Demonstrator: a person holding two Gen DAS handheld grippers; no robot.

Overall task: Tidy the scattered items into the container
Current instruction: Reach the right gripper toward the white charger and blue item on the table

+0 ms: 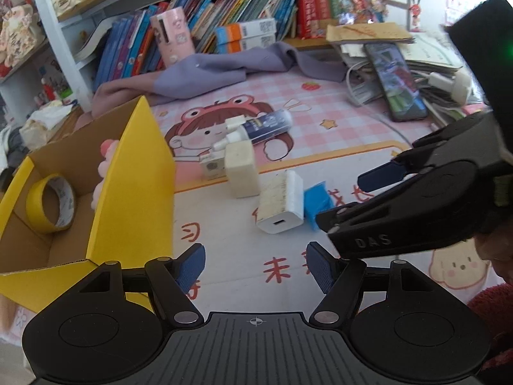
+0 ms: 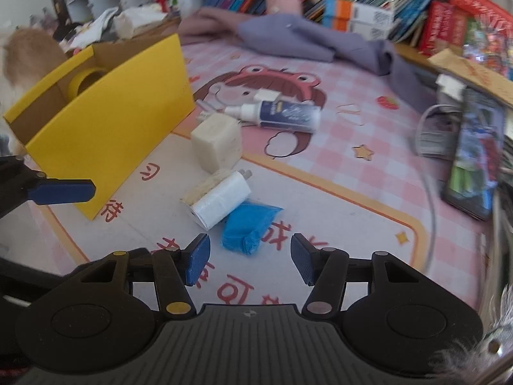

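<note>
A yellow cardboard box (image 1: 138,173) (image 2: 105,128) stands open at the left, with a yellow tape roll (image 1: 51,203) and a pink soft item (image 1: 104,173) inside. On the pink mat lie a white charger (image 1: 282,208) (image 2: 218,197), a blue packet (image 1: 317,203) (image 2: 245,227), a cream block (image 1: 240,170) (image 2: 218,146) and a blue-labelled tube (image 1: 263,126) (image 2: 282,114). My left gripper (image 1: 255,268) is open over bare mat, nothing between its fingers. My right gripper (image 2: 250,260) is open just short of the blue packet, empty.
A purple cloth (image 1: 224,70) is bunched at the back below a shelf of books (image 1: 205,16). A phone (image 1: 396,81) (image 2: 471,160) leans on a paper stack at the right with a white cable (image 2: 429,173). A small white box (image 1: 211,166) lies behind the cream block.
</note>
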